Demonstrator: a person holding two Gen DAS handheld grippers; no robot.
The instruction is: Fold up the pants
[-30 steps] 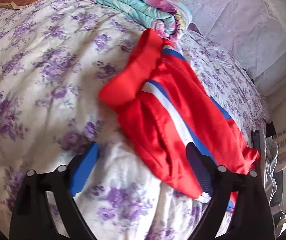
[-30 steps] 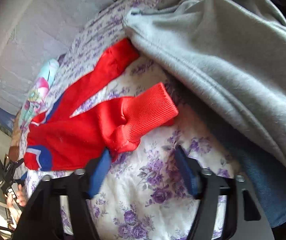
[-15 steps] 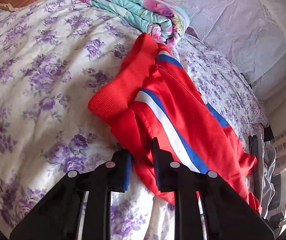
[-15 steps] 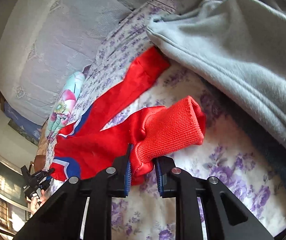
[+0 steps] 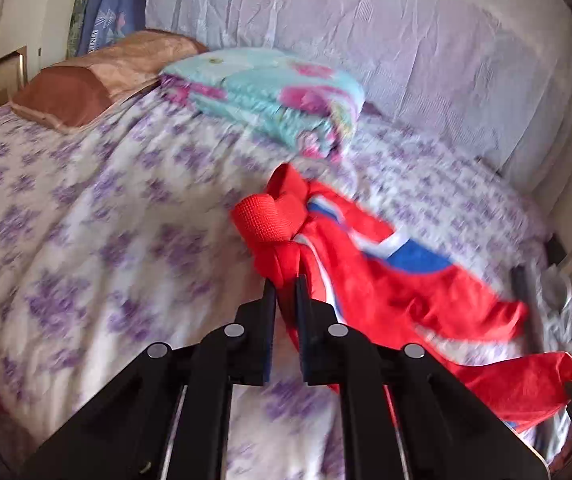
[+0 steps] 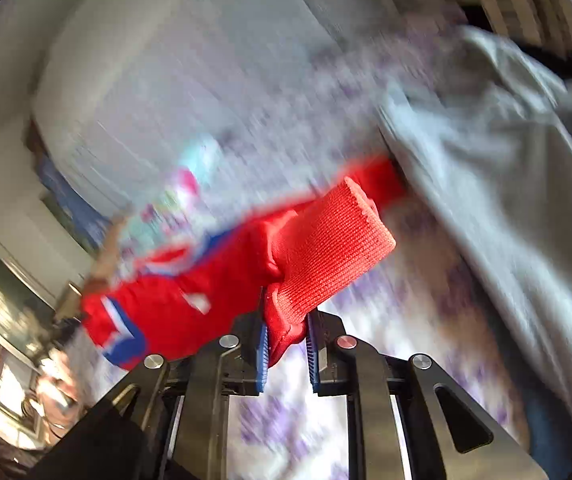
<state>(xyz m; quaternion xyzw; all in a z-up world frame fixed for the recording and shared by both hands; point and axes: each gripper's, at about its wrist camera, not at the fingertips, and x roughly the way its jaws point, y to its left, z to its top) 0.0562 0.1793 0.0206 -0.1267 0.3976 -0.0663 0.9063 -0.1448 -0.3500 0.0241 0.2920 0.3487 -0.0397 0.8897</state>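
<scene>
Red pants (image 5: 398,288) stretched above the bed (image 5: 85,216), left claw (image 5: 286,284) clamped on one fabric edge, right claw (image 6: 286,322) clamped on a ribbed cuff (image 6: 326,248)

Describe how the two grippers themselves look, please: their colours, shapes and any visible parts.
The left gripper and the right gripper look alike: black angular frames with round silver bolts on the linkage bars. Each has two flat fingers lined with blue ridged pads. No cables, markings or sleeves can be seen.
</scene>
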